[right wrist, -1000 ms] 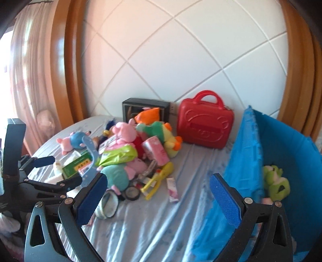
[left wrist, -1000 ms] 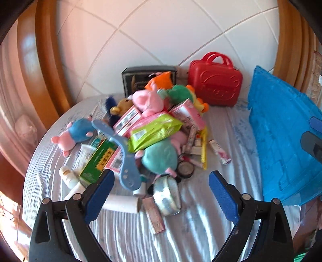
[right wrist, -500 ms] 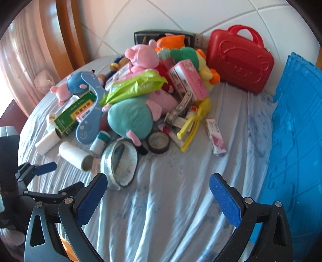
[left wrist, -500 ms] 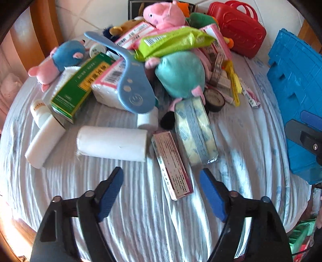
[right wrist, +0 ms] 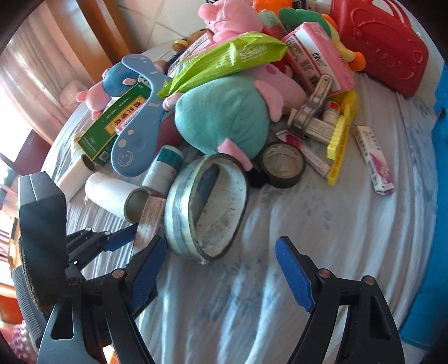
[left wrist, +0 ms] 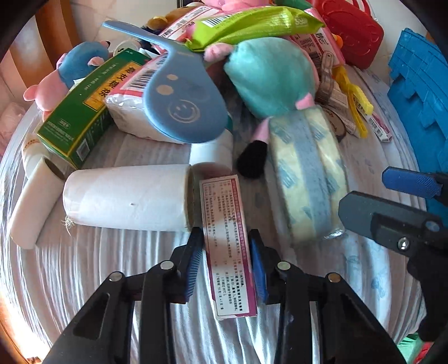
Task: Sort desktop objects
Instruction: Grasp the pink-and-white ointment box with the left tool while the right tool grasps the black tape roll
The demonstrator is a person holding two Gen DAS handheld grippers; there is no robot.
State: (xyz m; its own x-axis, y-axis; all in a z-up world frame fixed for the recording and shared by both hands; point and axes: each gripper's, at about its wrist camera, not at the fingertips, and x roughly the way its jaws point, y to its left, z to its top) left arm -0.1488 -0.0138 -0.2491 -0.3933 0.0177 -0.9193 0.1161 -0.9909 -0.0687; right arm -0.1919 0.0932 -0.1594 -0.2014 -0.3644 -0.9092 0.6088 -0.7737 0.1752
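A: Where does the left wrist camera look from?
B: Low and close over the cloth-covered table (left wrist: 92, 268), facing along its gripper (left wrist: 226, 260) into the pile.
A: And the right?
B: Higher, farther right, angled left across the table (right wrist: 350, 232). Both share the large grey tape roll (left wrist: 305, 179) (right wrist: 207, 207), white paper roll (left wrist: 126, 196) (right wrist: 112, 196) and blue smiley paddle (left wrist: 182, 95) (right wrist: 137, 134).

A round table under a pale blue-grey cloth (right wrist: 350, 240), creased into long folds, fills the lower part of both views. Behind it rises a white tiled wall (right wrist: 156, 25) with diagonal grout lines, edged by a curved brown wooden frame (right wrist: 100, 30). At the left hangs a sheer pinkish curtain (right wrist: 36, 72), bright with sunlight from that side.
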